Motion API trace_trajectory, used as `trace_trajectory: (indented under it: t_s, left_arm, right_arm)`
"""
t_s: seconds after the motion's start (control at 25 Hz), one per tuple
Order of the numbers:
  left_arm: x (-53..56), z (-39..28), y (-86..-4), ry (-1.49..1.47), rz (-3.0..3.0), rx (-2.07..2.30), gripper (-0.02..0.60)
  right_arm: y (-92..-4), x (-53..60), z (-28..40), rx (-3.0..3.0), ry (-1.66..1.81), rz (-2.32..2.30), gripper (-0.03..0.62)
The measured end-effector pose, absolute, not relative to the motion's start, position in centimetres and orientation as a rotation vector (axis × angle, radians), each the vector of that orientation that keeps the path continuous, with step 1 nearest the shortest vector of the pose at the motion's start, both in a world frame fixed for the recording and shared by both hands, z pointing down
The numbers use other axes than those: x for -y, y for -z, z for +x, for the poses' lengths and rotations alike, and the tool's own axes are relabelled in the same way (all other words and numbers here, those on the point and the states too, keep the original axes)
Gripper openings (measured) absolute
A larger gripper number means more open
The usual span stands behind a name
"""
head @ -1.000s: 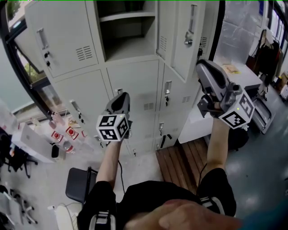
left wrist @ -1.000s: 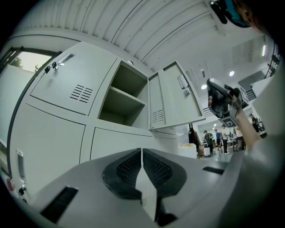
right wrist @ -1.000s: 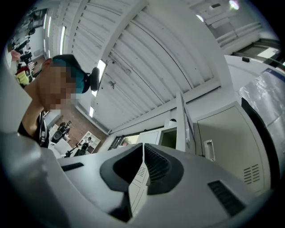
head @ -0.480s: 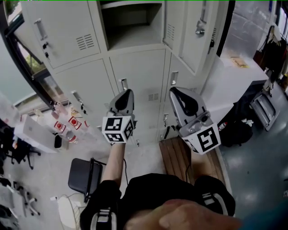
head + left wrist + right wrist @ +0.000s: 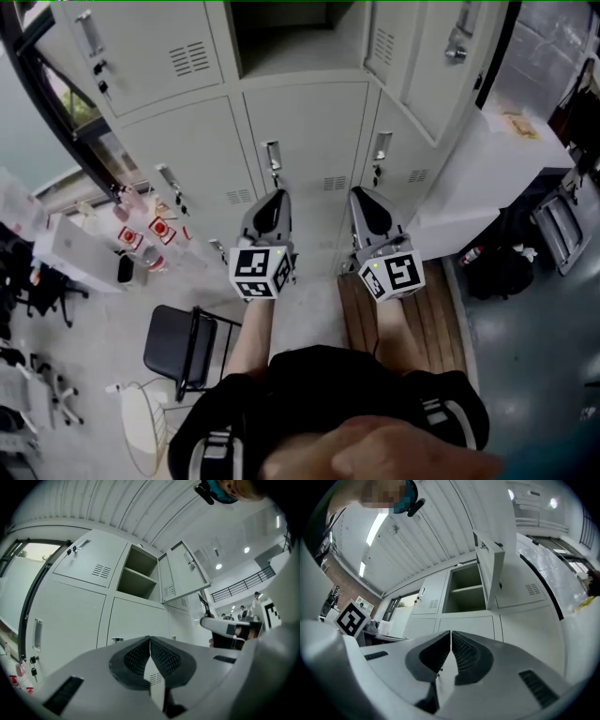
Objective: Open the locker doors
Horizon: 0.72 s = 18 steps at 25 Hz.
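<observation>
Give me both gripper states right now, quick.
Left gripper: closed, holding nothing.
Right gripper: closed, holding nothing.

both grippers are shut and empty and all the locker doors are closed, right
Not all closed: the upper middle door stands open, as the left gripper view shows. The left gripper and right gripper are shut and empty.
</observation>
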<state>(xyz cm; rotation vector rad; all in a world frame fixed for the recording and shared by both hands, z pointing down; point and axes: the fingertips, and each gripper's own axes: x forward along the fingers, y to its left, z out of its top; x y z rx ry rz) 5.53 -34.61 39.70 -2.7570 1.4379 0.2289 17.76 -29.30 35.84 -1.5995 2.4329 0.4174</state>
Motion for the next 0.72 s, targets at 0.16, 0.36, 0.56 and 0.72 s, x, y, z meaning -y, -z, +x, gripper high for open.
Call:
trace_trajectory:
  t_s: [0.16,0.36,0.56,0.72]
  left_arm:
    - [34.0,4.3,-40.8,-0.293,-2.717,-1.493,0.011]
    - [35.1,1.9,-44.0,-0.191,-2.659,-1.650,0.011]
    - [35.6,0.4,-46.2,-0.166,-2.667,-1.726,0.011]
    - [35.7,1.0,-46.7,-0.149,-2.683,-1.719,0.011]
  right_arm:
    - [-39.4,31.1,17.8,-2.436,-0.247,-1.633,0.026]
    - [-41.7,32.6,17.2,-2.440,-0.191,-1.726,0.028]
    - [-43.8,33.1,16.0,-2.470,-0.143,-1.725,0.127]
    - [-45.0,33.7,15.9,-2.461,-0.141,-1.825,0.035]
